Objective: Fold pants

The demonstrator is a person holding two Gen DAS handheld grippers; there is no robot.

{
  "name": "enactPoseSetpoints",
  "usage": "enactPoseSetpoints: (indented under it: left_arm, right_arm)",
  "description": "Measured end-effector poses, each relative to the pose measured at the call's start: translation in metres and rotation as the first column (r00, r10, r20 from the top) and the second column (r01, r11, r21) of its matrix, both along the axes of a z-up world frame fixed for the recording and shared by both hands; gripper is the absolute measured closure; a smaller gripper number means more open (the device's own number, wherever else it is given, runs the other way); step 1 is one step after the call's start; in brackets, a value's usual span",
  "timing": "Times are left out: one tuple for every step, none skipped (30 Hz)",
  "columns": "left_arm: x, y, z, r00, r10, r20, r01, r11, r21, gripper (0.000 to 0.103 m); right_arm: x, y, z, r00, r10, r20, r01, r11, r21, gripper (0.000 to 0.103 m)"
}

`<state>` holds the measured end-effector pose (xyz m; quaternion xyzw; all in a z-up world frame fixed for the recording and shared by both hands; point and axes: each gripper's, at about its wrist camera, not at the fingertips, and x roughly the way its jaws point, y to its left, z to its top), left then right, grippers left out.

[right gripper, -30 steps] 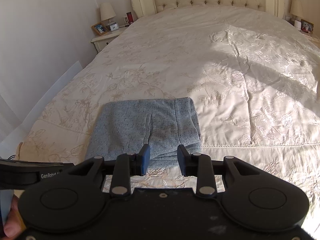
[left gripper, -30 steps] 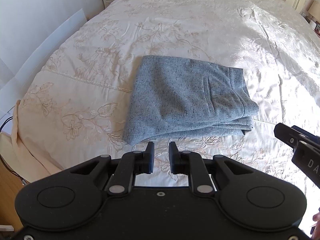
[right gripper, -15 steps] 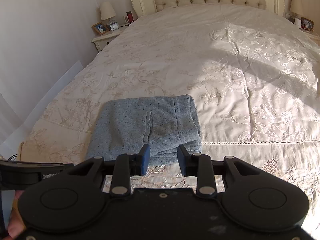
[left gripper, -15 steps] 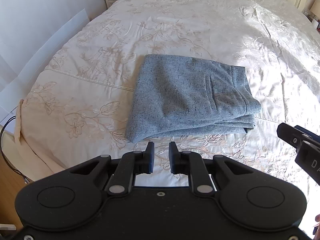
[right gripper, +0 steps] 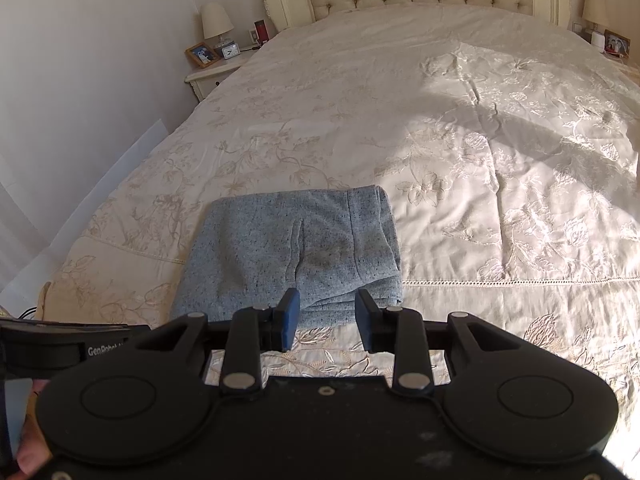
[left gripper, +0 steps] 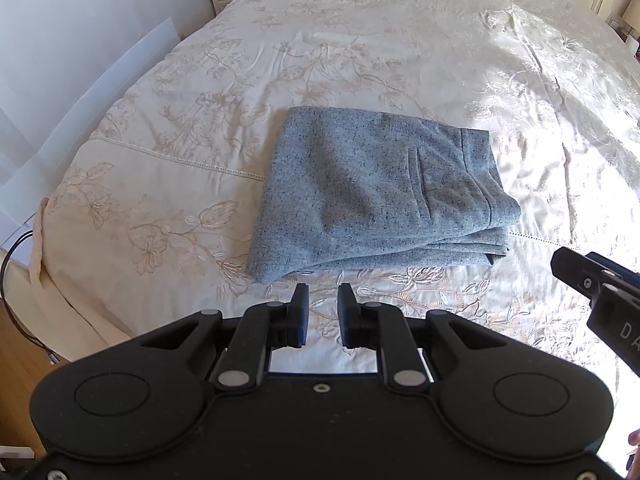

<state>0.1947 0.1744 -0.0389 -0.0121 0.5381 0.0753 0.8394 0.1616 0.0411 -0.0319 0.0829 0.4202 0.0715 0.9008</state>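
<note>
While pants (left gripper: 372,196) lie folded, left tongs (left gripper: 322,312) narrowly apart, right tongs (right gripper: 326,318) wider, both empty

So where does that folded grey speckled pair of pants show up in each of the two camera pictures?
Left wrist view: the folded grey speckled pants lie at picture centre, just beyond the left gripper.
Right wrist view: the pants sit left of centre, just beyond the right gripper.
Shared landmark: the cream bedspread's lace seam line running under the pants.
</note>
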Motion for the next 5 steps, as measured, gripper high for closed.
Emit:
enactPoseSetpoints:
  left_arm:
    - [-0.0002,-0.0008,0.0004,1.0,0.0,0.006,0.0,1.0,0.001,0.079]
    - [-0.0003,-0.0016,0.0008,1.0,-0.003,0.013,0.003,1.0,0.007,0.079]
    - [-0.0005,-0.0026,0.0014,1.0,-0.003,0.018,0.003,1.0,0.013,0.079]
    - [-0.0006,-0.0037,0.0017,1.0,-0.005,0.023,0.005,1.0,0.019,0.078]
    - [-0.0003,-0.0049,0.0016,1.0,-0.006,0.023,0.005,1.0,0.024,0.078]
  right_arm:
    - [0.0001,-0.0005,-0.0002,1.0,0.001,0.0,-0.001,1.0,0.001,0.07]
    - [0.0002,-0.0011,-0.0004,1.0,0.002,-0.001,-0.002,1.0,0.002,0.07]
    - [0.0005,-0.0017,-0.0007,1.0,0.004,-0.002,-0.004,1.0,0.003,0.07]
    - [0.0007,-0.0026,-0.0009,1.0,0.005,-0.003,-0.005,1.0,0.003,0.07]
    - [0.0008,-0.0032,-0.0011,1.0,0.006,-0.003,-0.006,1.0,0.004,0.07]
